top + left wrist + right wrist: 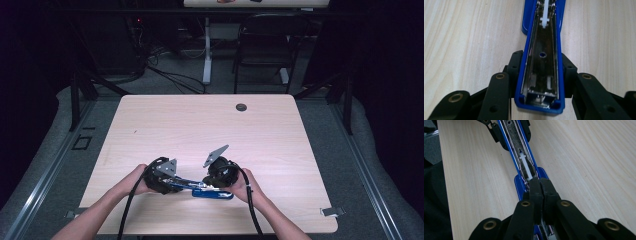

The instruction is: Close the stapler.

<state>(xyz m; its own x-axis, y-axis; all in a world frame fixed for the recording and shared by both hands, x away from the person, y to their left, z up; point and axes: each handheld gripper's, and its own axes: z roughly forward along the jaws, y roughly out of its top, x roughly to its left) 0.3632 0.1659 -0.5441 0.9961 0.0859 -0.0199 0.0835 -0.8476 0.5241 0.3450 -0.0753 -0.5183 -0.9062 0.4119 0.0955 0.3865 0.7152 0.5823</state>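
Observation:
A blue stapler lies opened out near the table's front edge, between both hands. In the left gripper view its blue top arm runs away from me, the metal staple channel facing up, with a white pusher farther along. My left gripper is shut on this arm, a pad on each side wall. My right gripper comes from the opposite end, its jaws pressed together with the tips on the channel just behind the white pusher. Whether they pinch something thin I cannot tell. Both the left gripper and the right gripper show from above.
The light wooden table has a dark round grommet near its far edge. A folding chair and cables stand on the floor beyond. Tape tabs mark the front corners.

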